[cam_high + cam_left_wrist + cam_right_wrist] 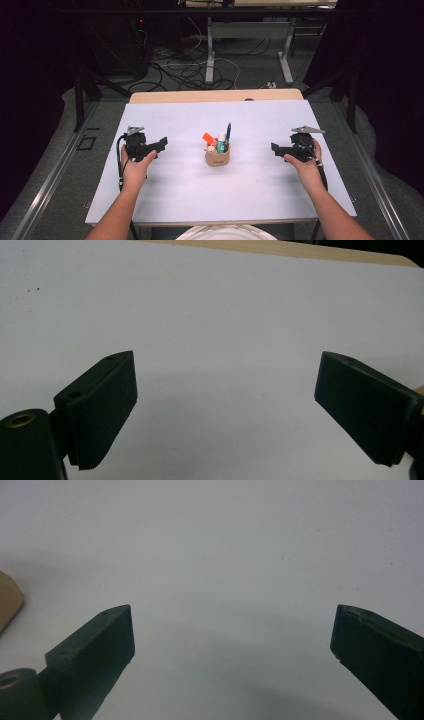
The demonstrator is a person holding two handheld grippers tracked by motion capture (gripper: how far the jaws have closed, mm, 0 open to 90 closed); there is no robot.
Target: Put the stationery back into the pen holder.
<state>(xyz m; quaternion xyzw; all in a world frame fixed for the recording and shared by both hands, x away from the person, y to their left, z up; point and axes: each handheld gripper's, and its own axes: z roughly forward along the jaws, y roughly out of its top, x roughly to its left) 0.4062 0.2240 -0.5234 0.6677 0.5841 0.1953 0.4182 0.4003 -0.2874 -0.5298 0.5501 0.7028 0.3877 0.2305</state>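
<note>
While the little tan cup (pixel 217 157) stuffed with pens and markers sits upright mid-table, I've got my left gripper (pixel 161 143) and right gripper (pixel 274 148) low on either side, well apart from it, both pointing inward, jaws spread wide with nothing between them.
</note>
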